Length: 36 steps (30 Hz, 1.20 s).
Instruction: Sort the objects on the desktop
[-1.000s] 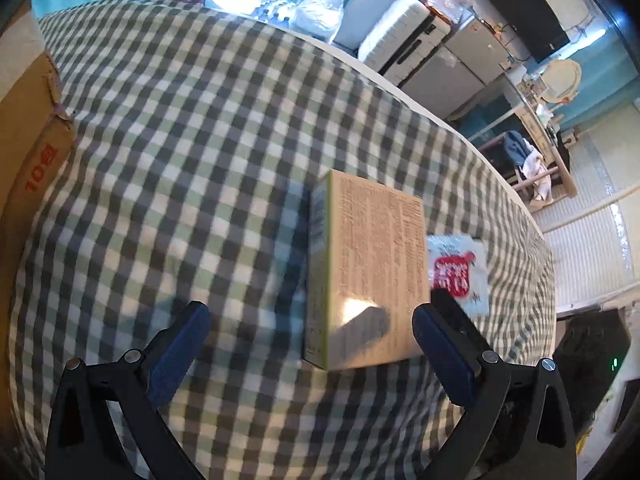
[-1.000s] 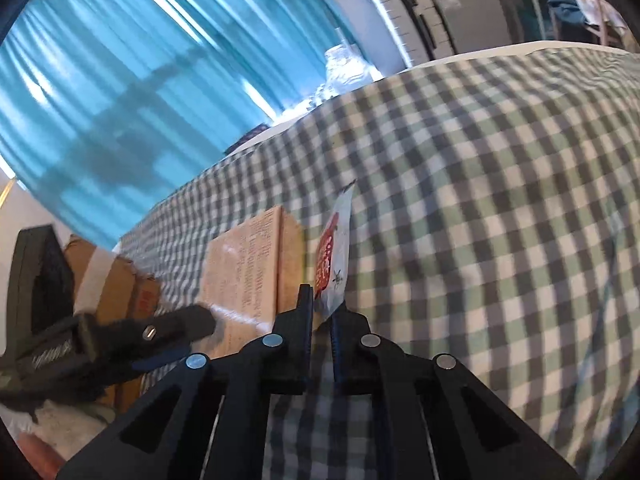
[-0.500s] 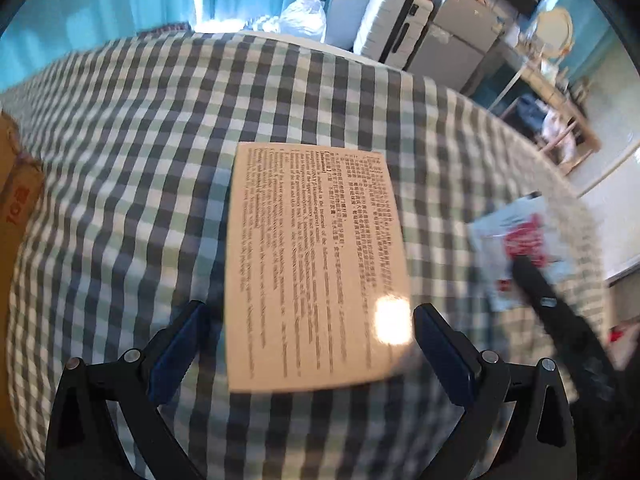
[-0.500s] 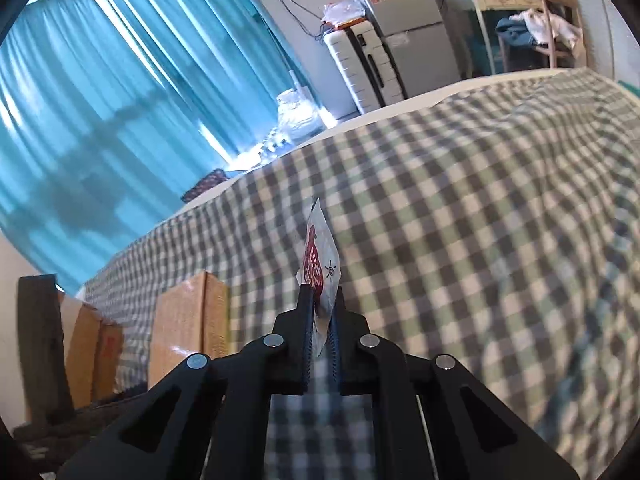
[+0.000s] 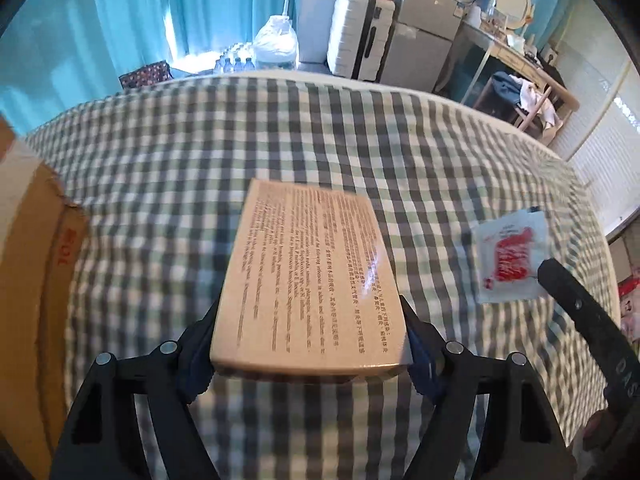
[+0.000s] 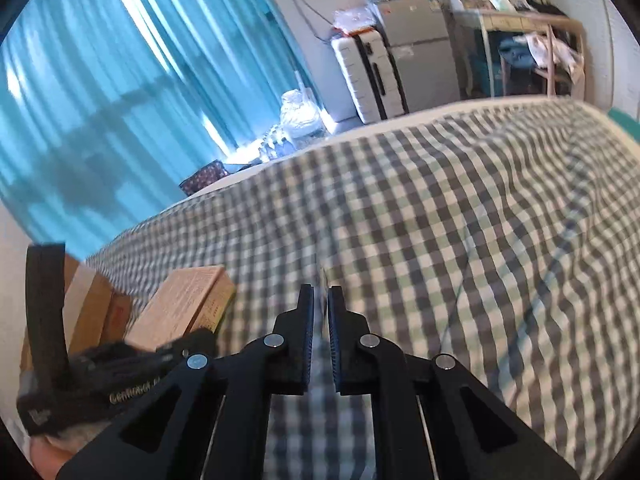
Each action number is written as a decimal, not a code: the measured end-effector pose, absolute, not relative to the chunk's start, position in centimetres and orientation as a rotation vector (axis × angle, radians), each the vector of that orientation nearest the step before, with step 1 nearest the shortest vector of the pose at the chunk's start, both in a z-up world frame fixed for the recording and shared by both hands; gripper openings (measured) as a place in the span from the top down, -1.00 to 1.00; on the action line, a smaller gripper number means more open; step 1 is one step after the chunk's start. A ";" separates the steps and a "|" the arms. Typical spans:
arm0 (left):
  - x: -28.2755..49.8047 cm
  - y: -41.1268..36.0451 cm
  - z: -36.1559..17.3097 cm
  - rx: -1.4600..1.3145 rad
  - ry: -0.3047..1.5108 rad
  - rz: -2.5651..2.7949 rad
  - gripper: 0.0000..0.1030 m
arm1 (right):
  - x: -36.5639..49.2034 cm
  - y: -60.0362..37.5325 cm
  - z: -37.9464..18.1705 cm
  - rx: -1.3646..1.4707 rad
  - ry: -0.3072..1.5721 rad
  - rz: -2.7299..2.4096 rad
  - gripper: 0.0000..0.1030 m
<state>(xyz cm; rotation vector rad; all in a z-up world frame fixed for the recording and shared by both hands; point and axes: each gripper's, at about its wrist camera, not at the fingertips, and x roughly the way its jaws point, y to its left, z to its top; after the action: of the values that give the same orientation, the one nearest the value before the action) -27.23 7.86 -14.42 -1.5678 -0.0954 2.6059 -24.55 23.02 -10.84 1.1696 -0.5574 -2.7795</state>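
Glossy cardboard box (image 5: pixel 312 276), shiny plastic sachet (image 5: pixel 510 256), woven checked cloth (image 5: pixel 200 160), matt black tongs (image 5: pixel 308 344)

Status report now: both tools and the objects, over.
Left tool closing, box between its pads. Right tool shut on sachet edge. Cardboard carton at left, nothing blocking.

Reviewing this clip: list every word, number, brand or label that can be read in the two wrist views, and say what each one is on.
"10" in red, sideways: on the cardboard carton.
"GenRobot", partly cut off: on the left gripper.
"DAS", cut off: on the right gripper.
Box: dense printed text, too small and blurred to read.
Sachet: red lettering, blurred, unreadable.
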 end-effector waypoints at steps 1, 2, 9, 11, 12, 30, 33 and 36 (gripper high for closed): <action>-26.5 7.1 -14.0 -1.557 -0.097 2.608 -0.54 | -23.8 22.4 -10.1 1.151 -0.549 -2.783 0.86; -26.0 6.8 -13.4 -1.547 -0.095 2.614 -0.54 | -23.2 21.9 -9.6 1.141 -0.547 -2.779 0.86; -21.6 3.0 -8.3 -1.442 -0.124 2.650 -0.54 | -18.9 16.8 -5.6 1.084 -0.463 -2.752 0.86; -20.5 1.9 -6.5 -1.410 -0.141 2.664 -0.54 | -17.8 15.5 -4.6 1.069 -0.437 -2.742 0.86; -20.2 1.4 -5.7 -1.389 -0.155 2.674 -0.54 | -17.1 14.8 -4.0 1.052 -0.427 -2.742 0.86; -14.1 -10.5 2.2 -1.181 -0.326 2.833 -0.54 | -11.9 15.4 1.2 0.954 -0.607 -2.845 0.16; -14.2 -10.2 0.8 -1.196 -0.325 2.807 -0.54 | -12.5 17.6 -1.2 1.044 -0.638 -2.896 0.13; -15.0 -8.9 -1.2 -1.212 -0.328 2.756 -0.54 | -13.4 18.6 -4.0 1.143 -0.619 -2.929 0.10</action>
<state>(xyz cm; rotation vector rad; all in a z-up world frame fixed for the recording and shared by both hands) -14.98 -8.88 -1.23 -1.2119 -0.3276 2.7556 -13.39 18.63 -3.97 1.1432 -0.6193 -2.9291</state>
